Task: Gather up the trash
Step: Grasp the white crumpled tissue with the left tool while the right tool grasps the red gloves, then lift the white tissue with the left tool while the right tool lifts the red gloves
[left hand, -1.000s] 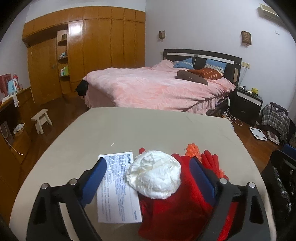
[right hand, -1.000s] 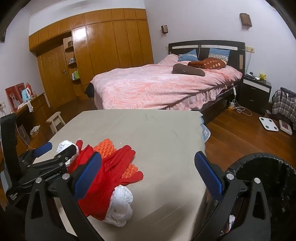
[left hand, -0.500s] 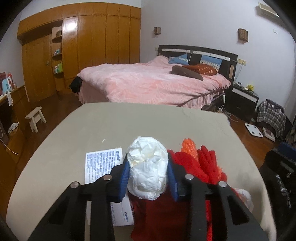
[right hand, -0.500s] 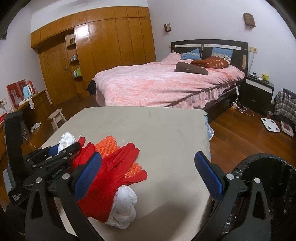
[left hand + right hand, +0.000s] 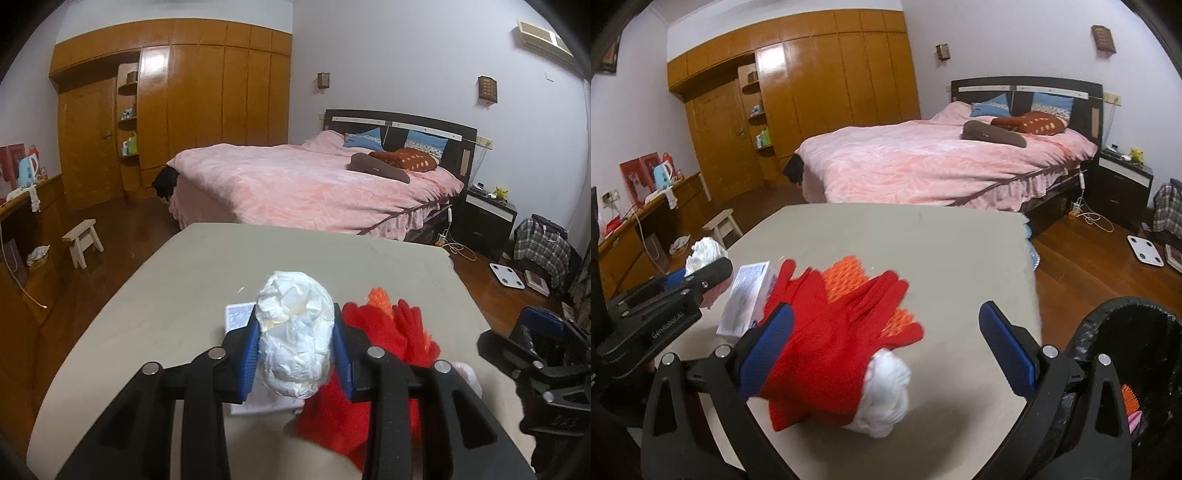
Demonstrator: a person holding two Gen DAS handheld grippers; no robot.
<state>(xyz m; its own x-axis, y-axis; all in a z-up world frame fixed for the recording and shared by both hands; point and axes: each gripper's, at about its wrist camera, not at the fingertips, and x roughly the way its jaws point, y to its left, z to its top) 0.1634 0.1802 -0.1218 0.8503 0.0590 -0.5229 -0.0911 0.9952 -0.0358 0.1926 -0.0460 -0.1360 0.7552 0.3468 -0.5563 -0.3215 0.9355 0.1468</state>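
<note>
Trash: crumpled white paper wad (image 5: pixel 293 332)
Left gripper (image 5: pixel 295 347): just closed, pinching the wad
Right gripper (image 5: pixel 886 343): spread wide above red gloves (image 5: pixel 842 332)

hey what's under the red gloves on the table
A white crumpled wad pokes out beneath the red gloves, and orange mesh shows behind them. How far either runs underneath is covered.
</note>
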